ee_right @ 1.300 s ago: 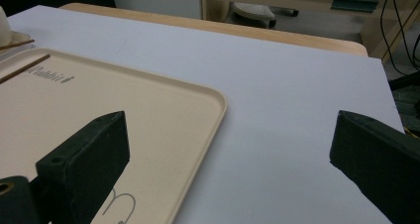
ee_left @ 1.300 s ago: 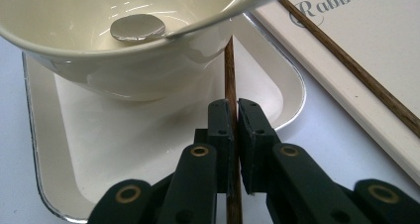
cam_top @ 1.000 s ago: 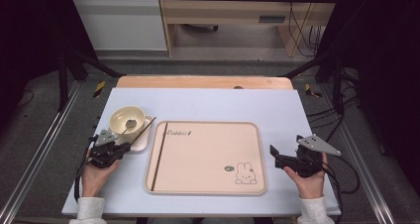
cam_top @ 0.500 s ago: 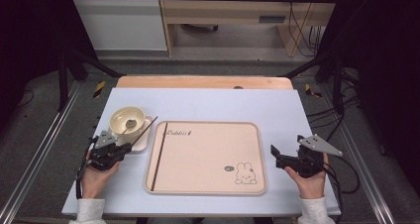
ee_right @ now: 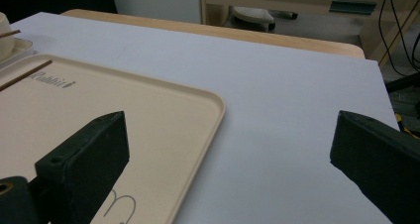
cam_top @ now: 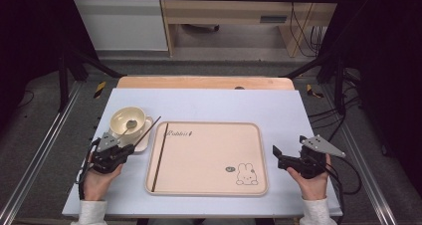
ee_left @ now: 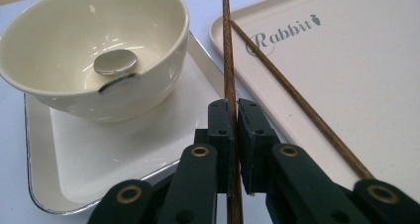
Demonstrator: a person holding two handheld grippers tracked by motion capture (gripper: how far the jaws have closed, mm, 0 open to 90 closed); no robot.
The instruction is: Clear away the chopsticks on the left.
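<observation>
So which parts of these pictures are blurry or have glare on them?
Left gripper view: the chopstick held in the jaws is sharp near them and softens toward its far end; bright glare spots on the bowl and the spoon. Right gripper view: its own jaws are soft, the tray crisper. High view: evenly lit table, dark surroundings.

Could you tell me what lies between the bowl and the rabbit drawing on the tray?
In the high view, between the bowl and the rabbit drawing lie the held chopstick and a second chopstick on the tray.

I read "Rabbit" in script, with a small carrot after it, on the beige tray (ee_left: 346, 75); I make out no other lettering.
</observation>
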